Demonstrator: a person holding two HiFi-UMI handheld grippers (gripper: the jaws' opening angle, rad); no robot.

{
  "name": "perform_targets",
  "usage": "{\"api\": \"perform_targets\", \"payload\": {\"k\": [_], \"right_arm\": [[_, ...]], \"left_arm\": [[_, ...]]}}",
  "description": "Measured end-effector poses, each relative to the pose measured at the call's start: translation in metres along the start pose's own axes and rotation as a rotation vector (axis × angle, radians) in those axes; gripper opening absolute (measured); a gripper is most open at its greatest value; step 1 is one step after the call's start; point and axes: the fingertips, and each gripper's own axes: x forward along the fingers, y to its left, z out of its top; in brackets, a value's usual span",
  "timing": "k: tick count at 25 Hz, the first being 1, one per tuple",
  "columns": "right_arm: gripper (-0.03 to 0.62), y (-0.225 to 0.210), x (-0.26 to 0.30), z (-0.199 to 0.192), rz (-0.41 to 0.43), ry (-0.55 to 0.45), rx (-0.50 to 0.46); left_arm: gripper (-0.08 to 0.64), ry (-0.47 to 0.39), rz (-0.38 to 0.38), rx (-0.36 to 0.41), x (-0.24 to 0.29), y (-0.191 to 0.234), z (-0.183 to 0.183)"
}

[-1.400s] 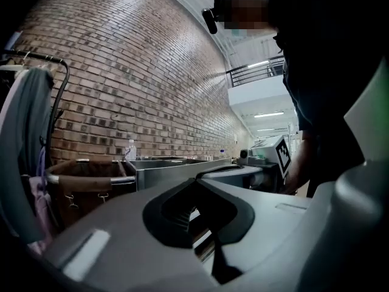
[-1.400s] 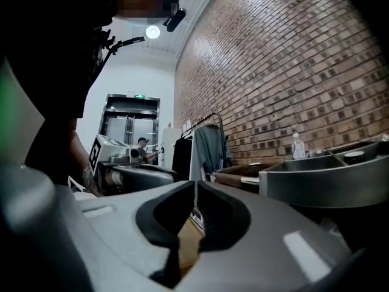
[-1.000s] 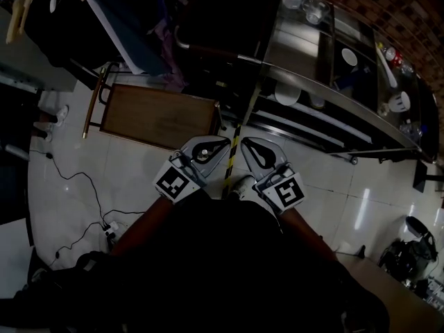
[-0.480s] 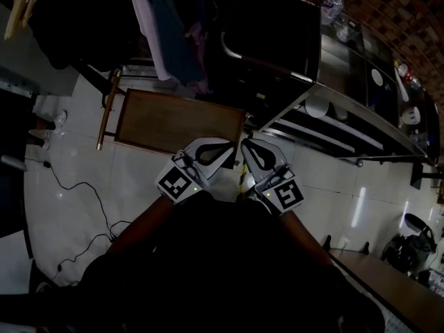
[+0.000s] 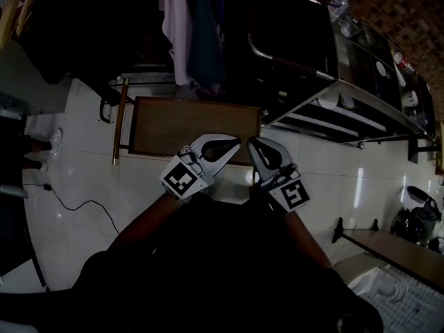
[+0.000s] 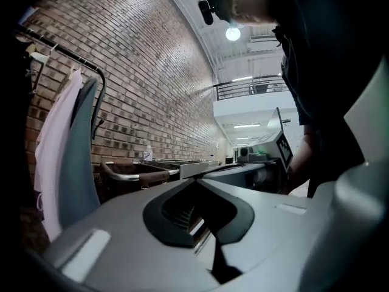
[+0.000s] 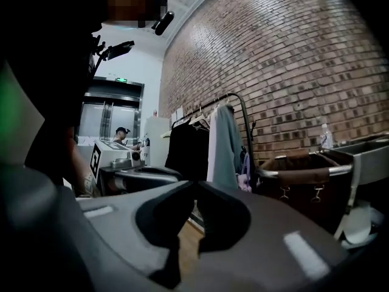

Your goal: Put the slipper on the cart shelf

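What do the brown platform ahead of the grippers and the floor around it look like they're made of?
Brown platform: probably wood or wood-look board, matt, going by its even warm brown and faint grain; the dim light leaves it open.
Floor: pale glossy tile or polished stone, going by the bright streaks of reflected light.

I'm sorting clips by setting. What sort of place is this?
Likely a laundry or housekeeping work area: hanging clothes on a rack, a brown hamper cart and a steel shelf cart.
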Motion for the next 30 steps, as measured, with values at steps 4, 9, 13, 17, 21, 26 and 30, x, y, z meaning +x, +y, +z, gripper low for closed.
{"api": "perform_targets", "payload": {"k": [4,9,13,17,21,26,30], "right_arm": [[0.006,0.017,0.003,0.005,-0.015,-0.003,-0.001],[0.006,0.029,-0.003,0.008,0.015,-0.012,-0.004],[0.006,0.032,-0.011,0.010,0.055,-0.013,-0.002],[0.006,0.028,-0.018,0.011,0.066,-0.018,-0.001],[0.006,0.023,-0.025,0.008,0.065,-0.011,-0.011],[0.006,0.024,-0.028,0.007,0.074,-0.011,-0.013],[0.006,0.025,-0.029,0.003,0.078,-0.004,-0.009]], "left_arm": [[0.003,-0.018,-0.015,-0.011,-0.014,0.001,0.006],[0.003,-0.013,-0.004,-0.020,-0.017,-0.006,0.003],[0.003,-0.017,0.022,-0.032,-0.013,-0.015,0.010],[0.003,0.004,0.030,-0.029,-0.008,-0.022,0.009],[0.003,0.006,0.025,-0.032,-0.004,-0.030,0.006],[0.003,0.011,0.020,-0.035,-0.002,-0.034,0.002],[0.003,0.008,0.006,-0.035,-0.003,-0.039,-0.001]]}}
